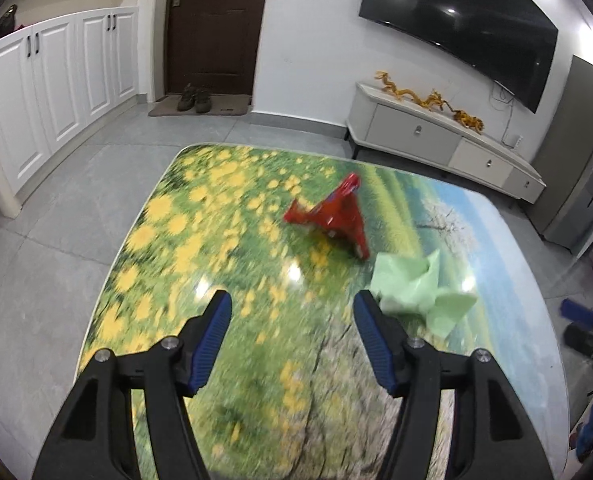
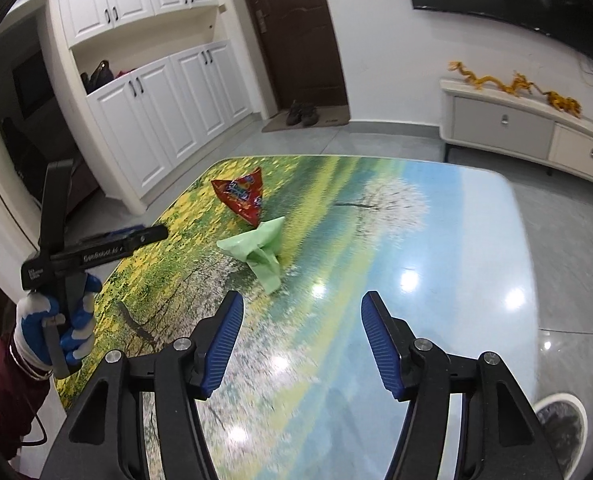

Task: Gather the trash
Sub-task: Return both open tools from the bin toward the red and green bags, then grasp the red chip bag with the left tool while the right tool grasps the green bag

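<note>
A crumpled red snack wrapper [image 1: 332, 216] lies on a table [image 1: 200, 216] printed with a flower meadow. A crumpled pale green bag [image 1: 416, 292] lies just beside it, nearer me. My left gripper [image 1: 292, 304] hangs open above the table, its right finger close to the green bag, nothing between the pads. In the right wrist view the red wrapper [image 2: 242, 198] and green bag [image 2: 262, 248] lie ahead and left of my right gripper [image 2: 302, 304], which is open and empty. The left gripper [image 2: 136, 236] shows there from the side, held by a gloved hand [image 2: 56, 324].
Grey tile floor surrounds the table. White cabinets [image 1: 56, 84] stand at left, a dark door [image 1: 216, 24] with shoes [image 1: 194, 98] on a mat beyond. A low TV console [image 1: 436, 136] with golden dragon figures sits under a wall TV [image 1: 464, 20]. A round grey object [image 2: 560, 420] lies by the table's right edge.
</note>
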Available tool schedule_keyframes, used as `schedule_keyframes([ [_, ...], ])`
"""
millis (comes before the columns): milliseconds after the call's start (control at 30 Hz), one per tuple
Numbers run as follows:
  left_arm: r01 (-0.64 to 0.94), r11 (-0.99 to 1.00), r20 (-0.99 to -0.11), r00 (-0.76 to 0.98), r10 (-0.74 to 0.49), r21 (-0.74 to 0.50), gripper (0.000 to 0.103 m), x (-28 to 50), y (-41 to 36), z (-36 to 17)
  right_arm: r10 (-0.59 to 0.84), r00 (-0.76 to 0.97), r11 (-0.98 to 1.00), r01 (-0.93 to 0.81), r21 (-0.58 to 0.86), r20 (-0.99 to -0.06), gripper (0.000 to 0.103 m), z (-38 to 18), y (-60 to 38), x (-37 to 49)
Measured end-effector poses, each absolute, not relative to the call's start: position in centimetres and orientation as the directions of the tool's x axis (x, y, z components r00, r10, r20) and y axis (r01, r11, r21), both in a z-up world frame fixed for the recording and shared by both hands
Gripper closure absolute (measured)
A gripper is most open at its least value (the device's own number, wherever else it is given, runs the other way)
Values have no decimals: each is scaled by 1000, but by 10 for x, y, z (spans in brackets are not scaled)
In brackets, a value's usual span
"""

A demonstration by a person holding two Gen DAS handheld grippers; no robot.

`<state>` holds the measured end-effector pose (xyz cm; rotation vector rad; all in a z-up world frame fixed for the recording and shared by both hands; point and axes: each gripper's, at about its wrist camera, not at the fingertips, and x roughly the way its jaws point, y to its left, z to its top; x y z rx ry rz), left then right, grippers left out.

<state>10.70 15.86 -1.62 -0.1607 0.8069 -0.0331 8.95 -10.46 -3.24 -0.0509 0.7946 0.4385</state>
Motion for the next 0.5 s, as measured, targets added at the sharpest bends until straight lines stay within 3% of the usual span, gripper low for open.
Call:
schedule_keyframes([
  [500, 51, 992, -726, 677, -121, -118, 37, 208, 121, -16, 447, 543, 874, -435, 217, -711, 38, -61, -59, 157],
])
